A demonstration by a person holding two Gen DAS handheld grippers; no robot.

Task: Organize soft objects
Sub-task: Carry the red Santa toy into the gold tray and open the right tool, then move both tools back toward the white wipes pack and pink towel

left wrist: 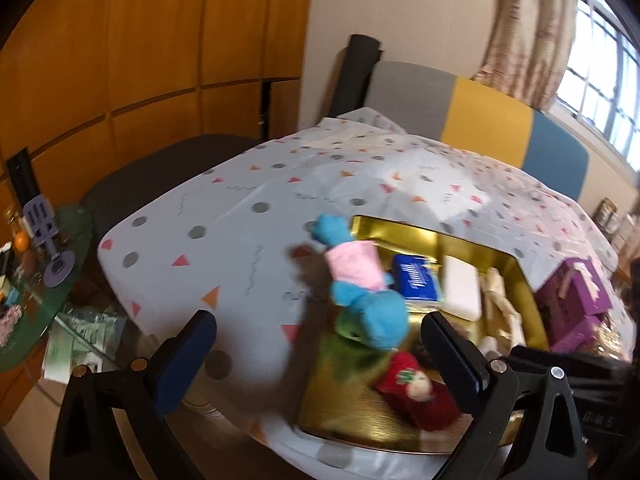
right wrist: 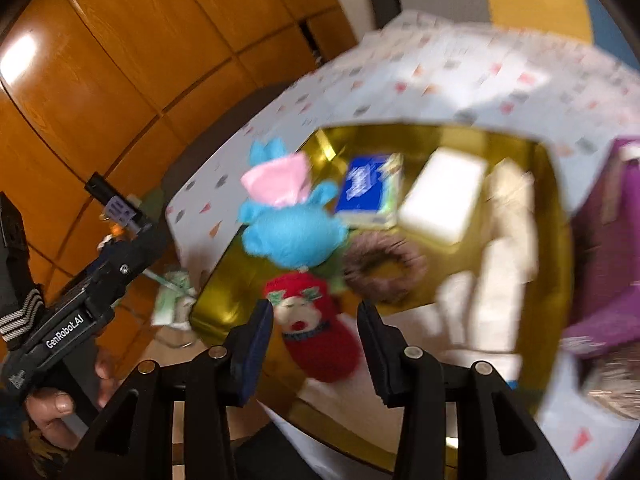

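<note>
A gold tray sits on the patterned tablecloth. A blue plush toy in a pink dress lies over the tray's left rim. A red Christmas sock, a green soft item, a brown fuzzy ring, a blue tissue pack, a white block and cream cloth lie inside. My left gripper is open above the tray's left edge. My right gripper is open, its jaws either side of the red sock.
A purple basket stands right of the tray. A sofa lies behind the table. A green side table with small items stands at the left. Orange wood panels cover the wall.
</note>
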